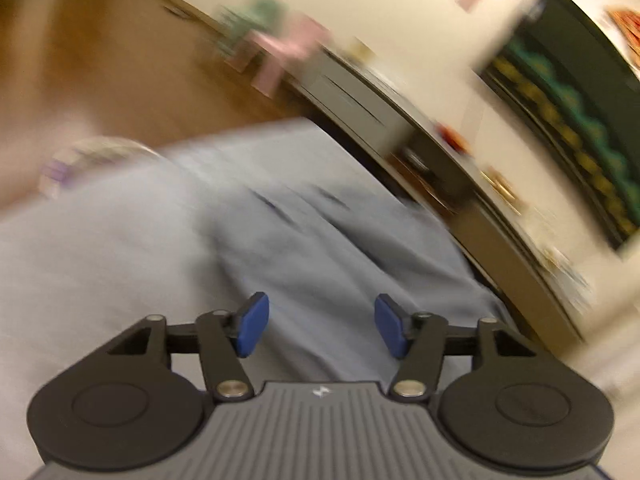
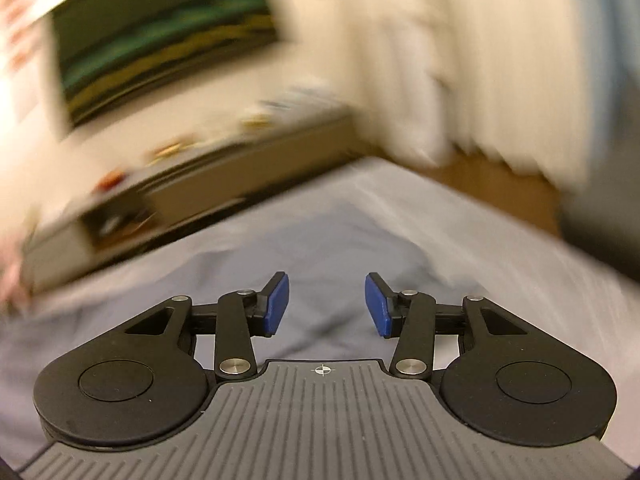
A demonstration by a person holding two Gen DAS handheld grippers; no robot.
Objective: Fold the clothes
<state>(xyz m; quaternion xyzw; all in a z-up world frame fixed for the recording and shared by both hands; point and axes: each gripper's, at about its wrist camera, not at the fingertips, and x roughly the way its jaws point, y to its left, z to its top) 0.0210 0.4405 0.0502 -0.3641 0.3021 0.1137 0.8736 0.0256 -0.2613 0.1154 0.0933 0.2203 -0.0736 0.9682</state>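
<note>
A wide bed covered in pale grey-blue sheeting fills the lower half of both views, blurred by motion. On it lies a light blue garment, rumpled into long folds that run from near the left gripper toward the far right edge of the bed; in the right wrist view the same garment sits as a slightly bluer patch in the middle of the bed, just beyond the fingers. What kind of clothing it is cannot be told through the blur.

Past the bed, a low dark cabinet runs along a cream wall, with small smeared items on top. Above it hangs a dark framed panel with green and yellow bands. Pale curtains hang at the far right in the right wrist view. A pink stool stands on the wooden floor at the far left.

The left gripper hovers over the garment, its blue pads spread apart and holding nothing. The right gripper is likewise spread wide and empty, above the garment.
</note>
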